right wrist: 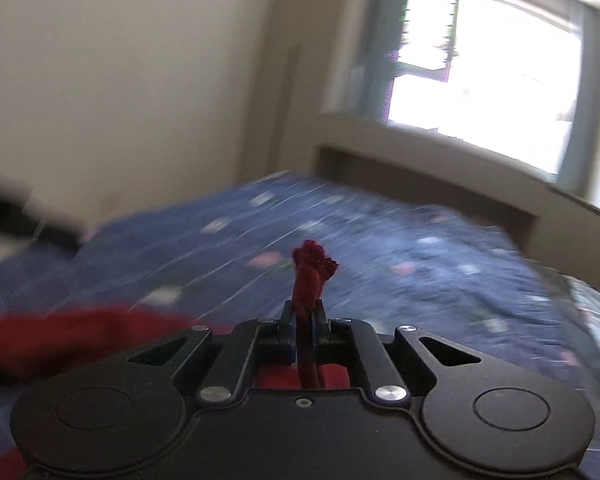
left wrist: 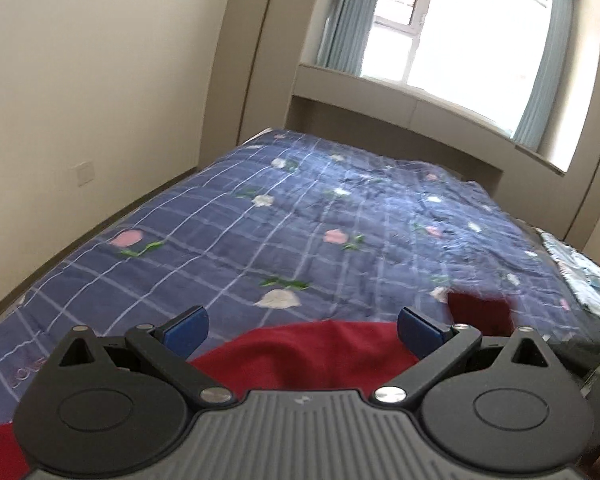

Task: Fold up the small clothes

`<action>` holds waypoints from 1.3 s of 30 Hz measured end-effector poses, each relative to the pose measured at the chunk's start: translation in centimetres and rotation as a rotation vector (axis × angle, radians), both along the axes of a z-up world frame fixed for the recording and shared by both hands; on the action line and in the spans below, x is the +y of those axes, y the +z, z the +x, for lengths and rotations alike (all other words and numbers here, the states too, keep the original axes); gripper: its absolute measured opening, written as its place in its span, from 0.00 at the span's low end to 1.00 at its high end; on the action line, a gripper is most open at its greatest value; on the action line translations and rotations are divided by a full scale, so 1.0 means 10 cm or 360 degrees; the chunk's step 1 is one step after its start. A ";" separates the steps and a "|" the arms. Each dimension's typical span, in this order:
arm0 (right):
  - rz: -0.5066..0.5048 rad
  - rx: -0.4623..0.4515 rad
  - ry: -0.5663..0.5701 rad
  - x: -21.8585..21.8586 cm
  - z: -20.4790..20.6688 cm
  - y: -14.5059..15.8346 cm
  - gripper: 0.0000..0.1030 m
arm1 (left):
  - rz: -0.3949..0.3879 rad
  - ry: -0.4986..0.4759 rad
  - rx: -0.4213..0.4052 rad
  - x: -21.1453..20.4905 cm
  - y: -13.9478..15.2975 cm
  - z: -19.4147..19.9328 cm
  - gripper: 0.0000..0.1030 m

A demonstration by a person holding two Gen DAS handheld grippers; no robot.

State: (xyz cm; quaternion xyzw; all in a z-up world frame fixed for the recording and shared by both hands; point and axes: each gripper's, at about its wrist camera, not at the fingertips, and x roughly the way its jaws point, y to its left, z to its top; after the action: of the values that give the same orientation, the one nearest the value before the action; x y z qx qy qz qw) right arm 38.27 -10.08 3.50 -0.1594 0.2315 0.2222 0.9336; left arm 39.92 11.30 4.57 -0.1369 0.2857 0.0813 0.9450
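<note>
A dark red garment (left wrist: 304, 356) lies on the blue checked bedspread (left wrist: 300, 216), just below my left gripper (left wrist: 302, 330). That gripper stands open, its blue pads wide apart with nothing between them. A further piece of the red cloth (left wrist: 480, 312) shows to its right. In the blurred right wrist view my right gripper (right wrist: 305, 316) is shut on a bunched edge of the red garment (right wrist: 312, 272), which sticks up past the fingertips. More of the red cloth (right wrist: 72, 336) trails to the left, low over the bedspread (right wrist: 380, 264).
A pale wall (left wrist: 100, 100) runs along the bed's left side and a bright window (left wrist: 460, 40) with curtains stands beyond its far end. A light blue patterned cloth (left wrist: 580, 276) lies at the bed's right edge. A dark blurred shape (right wrist: 16, 216) shows at the left.
</note>
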 end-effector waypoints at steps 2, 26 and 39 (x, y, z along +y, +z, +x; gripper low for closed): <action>-0.0092 0.0045 0.0085 0.28 -0.13 -0.24 0.06 | -0.0008 -0.0005 0.0022 0.07 -0.10 0.00 1.00; -0.0373 0.0013 -0.0405 -1.01 -1.03 -0.59 0.99 | 0.0245 -0.0156 0.0154 -0.88 -1.17 0.39 1.00; -0.0716 -0.0336 -0.0861 -1.53 -0.74 -0.96 0.99 | 0.0389 -0.0121 0.0139 -1.03 -1.38 0.35 1.00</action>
State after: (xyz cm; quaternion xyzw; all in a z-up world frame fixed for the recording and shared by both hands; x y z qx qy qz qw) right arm 30.88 -25.39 -6.05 -0.3157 0.2108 -0.1068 0.9190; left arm 43.45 0.98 -9.22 -0.0061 0.3196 0.0854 0.9437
